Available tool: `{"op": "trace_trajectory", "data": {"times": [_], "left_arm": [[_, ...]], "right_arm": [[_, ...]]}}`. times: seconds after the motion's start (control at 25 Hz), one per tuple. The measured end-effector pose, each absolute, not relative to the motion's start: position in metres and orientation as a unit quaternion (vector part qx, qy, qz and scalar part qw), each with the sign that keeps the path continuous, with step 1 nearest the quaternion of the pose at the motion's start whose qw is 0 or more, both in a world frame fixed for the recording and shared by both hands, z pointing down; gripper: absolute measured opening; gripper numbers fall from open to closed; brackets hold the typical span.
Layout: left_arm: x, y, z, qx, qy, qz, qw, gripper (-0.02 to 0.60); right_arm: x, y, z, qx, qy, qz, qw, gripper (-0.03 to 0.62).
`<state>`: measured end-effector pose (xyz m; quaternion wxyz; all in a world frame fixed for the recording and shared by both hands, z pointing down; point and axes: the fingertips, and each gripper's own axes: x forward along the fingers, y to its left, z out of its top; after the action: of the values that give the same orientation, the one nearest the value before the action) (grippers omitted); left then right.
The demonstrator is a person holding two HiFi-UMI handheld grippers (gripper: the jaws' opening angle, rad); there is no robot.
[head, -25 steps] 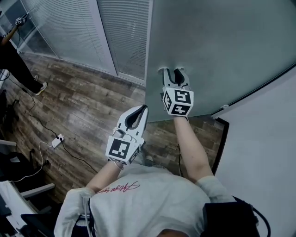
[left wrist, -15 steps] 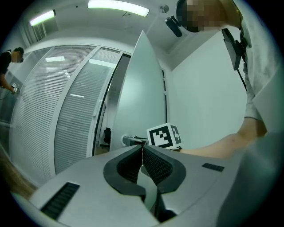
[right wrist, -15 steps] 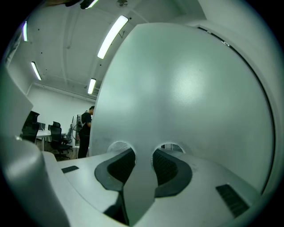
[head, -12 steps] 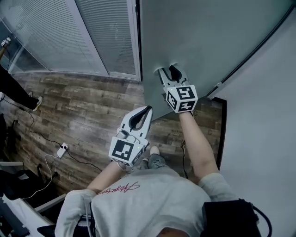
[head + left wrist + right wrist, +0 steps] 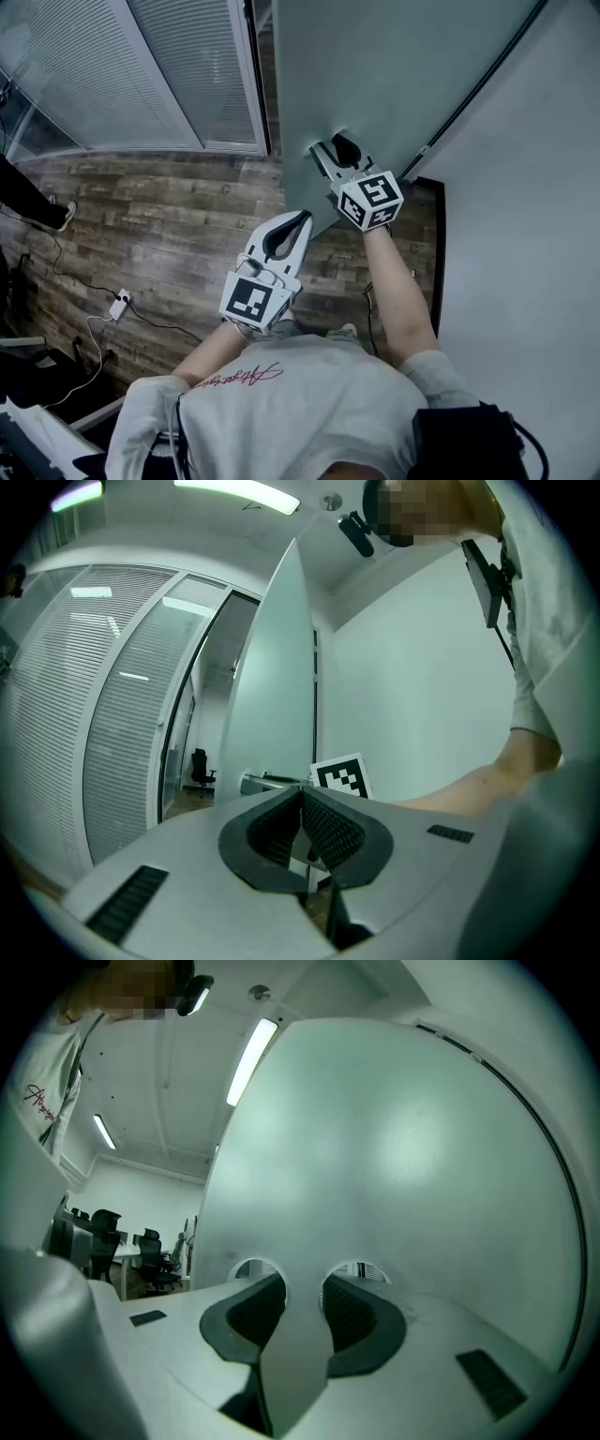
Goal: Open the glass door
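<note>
The glass door (image 5: pixel 394 75) stands ajar at 12 o'clock. The right tongs (image 5: pixel 335 153) clamp its handle (image 5: pixel 295 1354). At 7 o'clock from them, the left tongs (image 5: pixel 292 223) are pinched together, empty. Best to pull level along the door's arc with a firm, untwisted grip.

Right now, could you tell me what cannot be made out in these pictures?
- Strip in the right gripper: handle or edge is unclear in the right gripper view, since it is pale like the door.
- Door top: cut off by the head view's upper edge.
- Bystander: only a leg shows at the head view's left edge.
- Behind the door: hidden by frosting.
</note>
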<state>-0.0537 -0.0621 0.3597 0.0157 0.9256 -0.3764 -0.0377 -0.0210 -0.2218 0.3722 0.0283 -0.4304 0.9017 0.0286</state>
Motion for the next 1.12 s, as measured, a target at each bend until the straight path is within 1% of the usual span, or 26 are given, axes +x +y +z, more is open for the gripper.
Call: {"op": "trace_trajectory", "data": {"times": [0.32, 0.56, 0.68, 0.88, 1.12], "left_arm": [[-0.002, -0.027, 0.350, 0.924, -0.378, -0.052, 0.010, 0.018], [0.026, 0.005, 0.362, 0.927, -0.372, -0.044, 0.011, 0.018], [0.043, 0.019, 0.366, 0.930, -0.367, -0.022, 0.023, 0.018], [0.099, 0.052, 0.388, 0.945, -0.326, -0.027, 0.009, 0.018], [0.116, 0.074, 0.367, 0.960, -0.278, -0.038, 0.005, 0.018]], "right_arm": [[0.005, -0.176, 0.369, -0.387, 0.921, 0.028, 0.034, 0.132], [0.027, -0.140, 0.373, -0.358, 0.933, 0.025, 0.033, 0.132], [0.041, -0.125, 0.374, -0.348, 0.936, 0.021, 0.038, 0.132], [0.083, -0.092, 0.396, -0.326, 0.944, 0.021, 0.051, 0.132], [0.092, -0.064, 0.376, -0.299, 0.953, 0.021, 0.043, 0.132]]}}
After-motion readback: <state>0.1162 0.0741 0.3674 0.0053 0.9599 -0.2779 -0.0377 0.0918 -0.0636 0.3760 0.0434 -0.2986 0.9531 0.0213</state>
